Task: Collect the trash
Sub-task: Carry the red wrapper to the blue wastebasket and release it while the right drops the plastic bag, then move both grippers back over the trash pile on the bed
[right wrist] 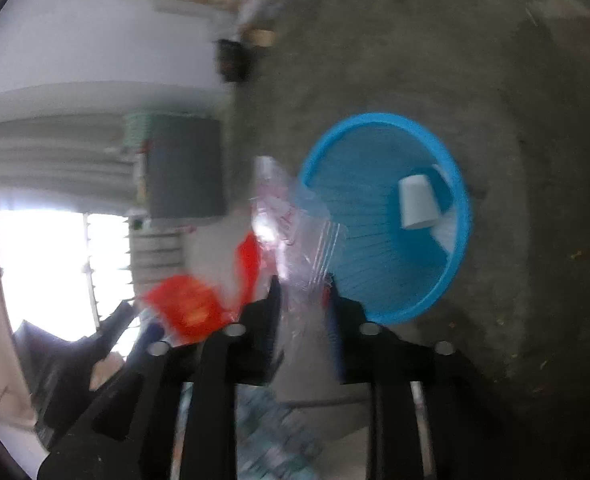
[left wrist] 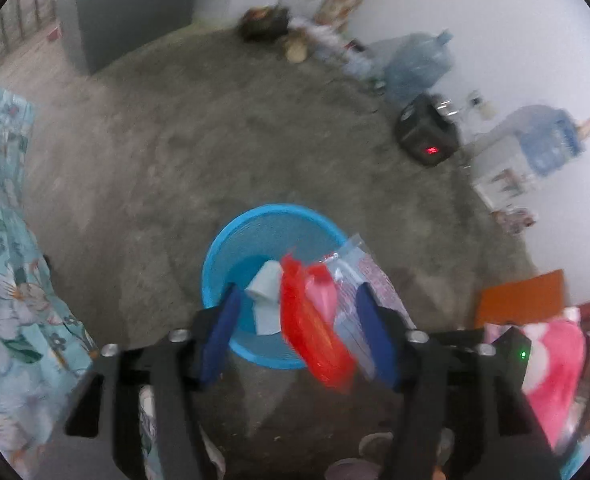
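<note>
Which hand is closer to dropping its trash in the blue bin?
Probably the left. Its gripper hangs right over the blue bin with the red wrapper. The right gripper, with its clear bag, sits beside the rim.

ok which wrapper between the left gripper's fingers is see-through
The clear plastic wrapper with red print, against the right-hand finger; the red plastic wrapper beside it is opaque.

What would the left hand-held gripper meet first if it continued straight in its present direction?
Probably the red wrapper and clear plastic bag between its open jaws, then the blue basket beneath; depth is unclear.
</note>
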